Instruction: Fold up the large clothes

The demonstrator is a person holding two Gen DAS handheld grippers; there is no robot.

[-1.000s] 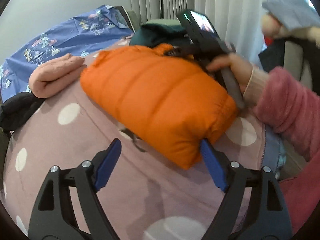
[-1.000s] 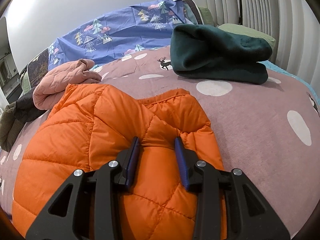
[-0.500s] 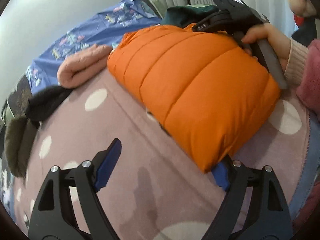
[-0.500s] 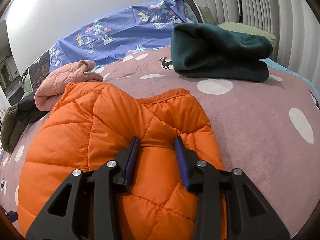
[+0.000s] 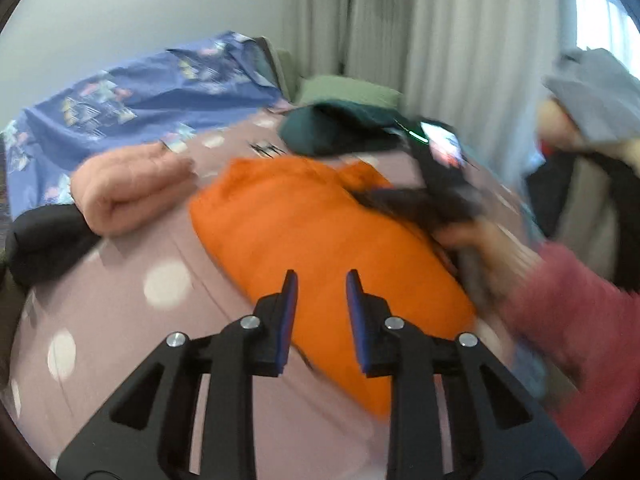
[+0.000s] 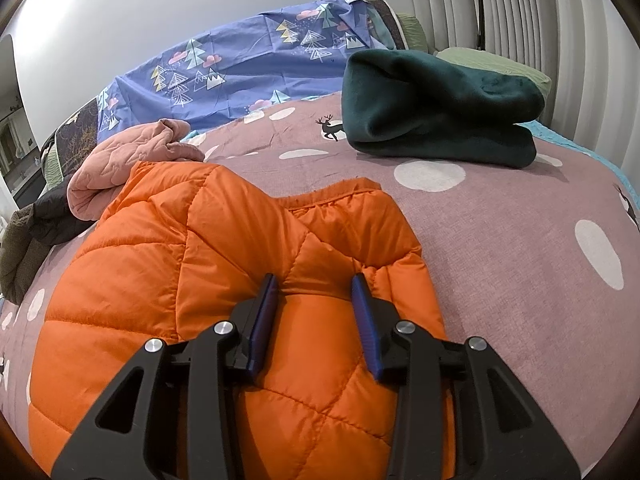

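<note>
My left claw [image 5: 318, 290] has just been closing and now stands narrow; through the blurred gap I see orange fabric, but I cannot tell whether the pads touch it or whether I merely hover above. My right claw [image 6: 314, 300] is pressed down into the folded orange puffer jacket [image 6: 224, 264], its blue pads sunk in the quilting with a bulge of fabric pinched between them, near the jacket's right edge. My right hand [image 5: 476, 240] and pink sleeve [image 5: 576, 320] show smeared in the left view.

The jacket lies folded on the near part of the bed, on the mauve spotted bedspread [image 6: 520, 240], collar end away from me. Just beyond its far left corner, touching it, sits a rolled pink garment [image 6: 120, 160], with dark clothing [image 6: 48, 216] heaped at the bed's left edge. Further back, toward the far right corner, a folded dark green garment [image 6: 436, 108] rests apart from the jacket, a pale green pillow [image 6: 496, 64] behind it. A blue sheet with trees [image 6: 240, 68] runs along the far edge, below the wall.
</note>
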